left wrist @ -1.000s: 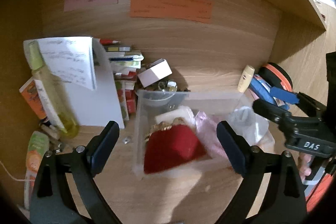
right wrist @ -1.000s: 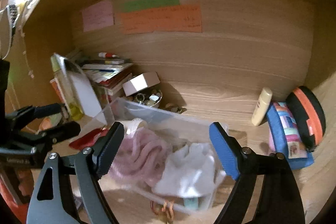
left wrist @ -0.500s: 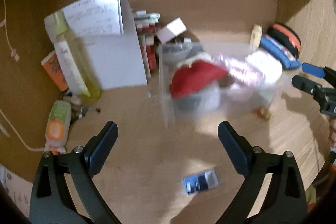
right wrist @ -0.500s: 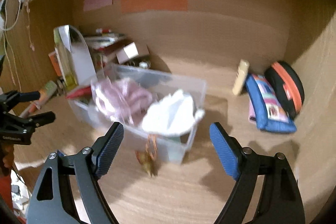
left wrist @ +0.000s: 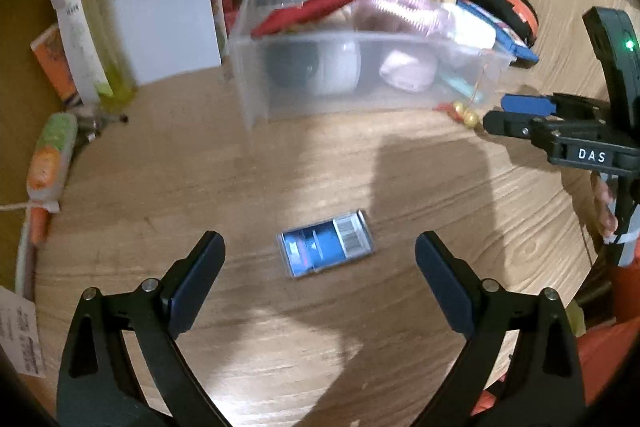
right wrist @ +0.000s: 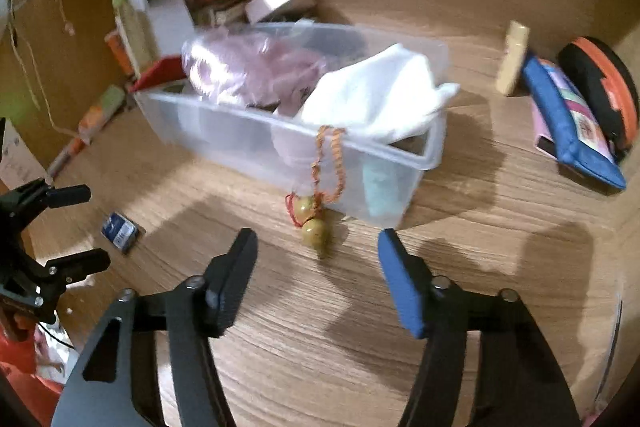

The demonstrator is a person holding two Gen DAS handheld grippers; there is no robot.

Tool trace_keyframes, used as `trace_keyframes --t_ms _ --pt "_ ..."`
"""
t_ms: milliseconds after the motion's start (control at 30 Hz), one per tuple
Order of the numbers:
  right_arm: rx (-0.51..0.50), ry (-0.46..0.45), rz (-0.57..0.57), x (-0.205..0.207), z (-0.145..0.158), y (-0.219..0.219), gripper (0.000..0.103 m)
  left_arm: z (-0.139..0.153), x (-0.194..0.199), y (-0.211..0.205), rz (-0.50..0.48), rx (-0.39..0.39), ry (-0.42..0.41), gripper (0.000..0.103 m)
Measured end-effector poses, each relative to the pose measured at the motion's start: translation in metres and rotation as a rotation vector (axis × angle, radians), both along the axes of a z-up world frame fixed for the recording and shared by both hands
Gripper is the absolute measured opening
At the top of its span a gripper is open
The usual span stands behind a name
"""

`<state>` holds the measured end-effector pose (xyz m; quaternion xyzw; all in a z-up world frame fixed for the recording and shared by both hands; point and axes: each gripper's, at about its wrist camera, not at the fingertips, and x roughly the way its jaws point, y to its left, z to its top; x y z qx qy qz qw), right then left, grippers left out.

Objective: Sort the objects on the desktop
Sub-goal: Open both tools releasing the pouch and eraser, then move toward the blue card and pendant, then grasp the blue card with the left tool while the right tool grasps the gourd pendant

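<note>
Both grippers lower; one card point(left wrist: 326, 248), one bin point(right wrist: 296, 131).

— What does the left hand-held gripper point(left wrist: 318, 285) look like?
— Black angular arms, silver screws at the joints, dark navy pads on the fingers point(left wrist: 198, 281).
— And the right hand-held gripper point(right wrist: 318, 281)?
— Black frame too, one bright blue pad, one black. Seen side-on, it carries a white "DAS" label and a green light.

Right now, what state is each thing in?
Left gripper: open, empty, above the card.
Right gripper: closing, nothing between its jaws yet.
Clear bin: lidless, overfull.
Bead string: draped over the bin's rim, ending on the desk.
Blue card: flat on the desk.
</note>
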<state>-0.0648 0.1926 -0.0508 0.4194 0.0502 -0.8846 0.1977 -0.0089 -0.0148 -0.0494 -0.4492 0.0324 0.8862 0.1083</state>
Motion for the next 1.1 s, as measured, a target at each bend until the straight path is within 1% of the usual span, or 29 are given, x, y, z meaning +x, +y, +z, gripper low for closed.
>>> trace_keyframes --t_ms 67,100,133,167,233,300,367,433,600,633,667,700,733,767,800,967,1033,1100 --pt "0.01 -0.01 0.029 -0.002 -0.003 -0.005 0.055 -0.002 0.0 -0.002 0.016 0.009 -0.004 0.096" --pt "0.022 -0.009 0.037 -0.003 -0.004 -0.008 0.055 -0.003 0.0 -0.002 0.02 -0.001 0.0 0.095" --pt "0.035 -0.008 0.041 -0.005 -0.005 -0.01 0.054 -0.003 0.001 -0.001 0.022 -0.016 0.007 0.088" --pt "0.046 -0.01 0.042 -0.007 -0.007 -0.012 0.054 -0.003 0.002 -0.001 0.021 -0.021 0.006 0.083" --pt "0.053 -0.019 0.05 -0.012 -0.008 -0.014 0.05 -0.004 0.005 -0.002 0.019 -0.013 0.0 0.083" --pt "0.061 -0.035 0.068 -0.015 -0.01 -0.017 0.035 -0.007 0.006 -0.001 0.017 -0.002 -0.015 0.083" --pt "0.072 -0.049 0.08 -0.018 -0.015 -0.022 0.03 -0.009 0.004 0.001 0.012 0.001 -0.024 0.083" --pt "0.088 -0.059 0.078 -0.021 -0.02 -0.025 0.03 -0.011 0.003 0.003 0.01 0.005 -0.036 0.083" --pt "0.091 -0.042 0.089 -0.021 -0.02 -0.032 0.029 -0.013 0.001 0.009 0.011 -0.03 -0.027 0.083" --pt "0.093 -0.038 0.092 -0.021 -0.02 -0.034 0.029 -0.013 0.001 0.01 0.015 -0.033 -0.025 0.082" --pt "0.095 -0.035 0.096 -0.021 -0.021 -0.035 0.026 -0.013 0.0 0.01 0.02 -0.037 -0.02 0.08" --pt "0.094 -0.033 0.101 -0.022 -0.02 -0.037 0.02 -0.013 -0.001 0.011 0.026 -0.036 -0.014 0.078" --pt "0.093 -0.031 0.107 -0.022 -0.02 -0.038 0.016 -0.012 -0.001 0.011 0.031 -0.033 -0.005 0.069" --pt "0.091 -0.03 0.116 -0.021 -0.02 -0.04 0.016 -0.011 -0.001 0.011 0.032 -0.034 0.007 0.056" --pt "0.085 -0.032 0.126 -0.02 -0.02 -0.041 0.016 -0.01 -0.002 0.011 0.028 -0.032 0.012 0.051" --pt "0.069 0.002 0.166 -0.008 -0.013 -0.045 0.016 -0.008 -0.001 0.007 0.043 -0.014 0.013 0.051" --pt "0.048 0.012 0.17 -0.002 -0.007 -0.043 0.016 -0.002 0.001 0.003 0.045 0.015 0.019 0.051" --pt "0.022 0.016 0.174 0.002 -0.001 -0.04 0.016 0.005 0.003 0.002 0.048 0.024 0.039 0.051"
